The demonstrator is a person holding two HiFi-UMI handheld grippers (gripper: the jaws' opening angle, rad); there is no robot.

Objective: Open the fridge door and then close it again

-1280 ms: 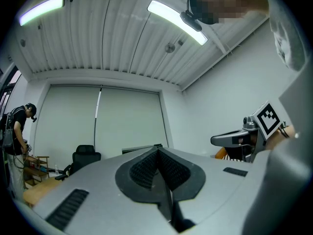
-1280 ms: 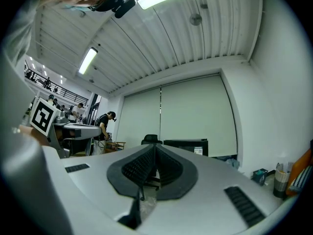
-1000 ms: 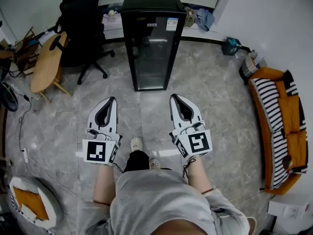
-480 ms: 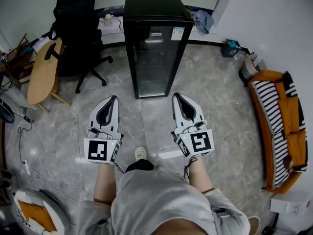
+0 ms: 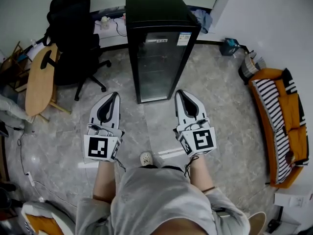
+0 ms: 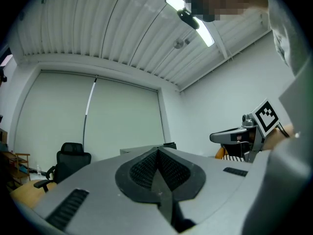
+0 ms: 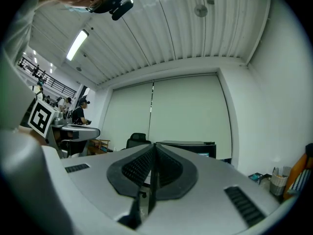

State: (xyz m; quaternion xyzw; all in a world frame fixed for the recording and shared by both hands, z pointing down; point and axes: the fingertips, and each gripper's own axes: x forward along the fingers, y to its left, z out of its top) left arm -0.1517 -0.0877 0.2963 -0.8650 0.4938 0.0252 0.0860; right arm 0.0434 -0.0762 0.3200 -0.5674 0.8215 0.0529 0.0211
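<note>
A tall black fridge [image 5: 160,48] with a glass door stands against the far wall, its door closed. In the head view my left gripper [image 5: 114,95] sits just left of the fridge's front and my right gripper [image 5: 180,92] just right of it, both short of the door and level. Both are shut with nothing between the jaws. The left gripper view shows its meeting pads [image 6: 157,153] with the fridge top [image 6: 168,145] just beyond. In the right gripper view the fridge [image 7: 195,148] shows behind the closed tip [image 7: 154,146].
A black office chair [image 5: 73,38] and a wooden table [image 5: 39,80] stand to the left of the fridge. An orange and striped sofa [image 5: 279,121] lines the right wall. A teal box [image 5: 229,46] and a basket [image 5: 249,65] sit on the floor at the right.
The person has walked toward the fridge: it looms larger and nearer to both grippers. Both grippers stay shut and side by side.
</note>
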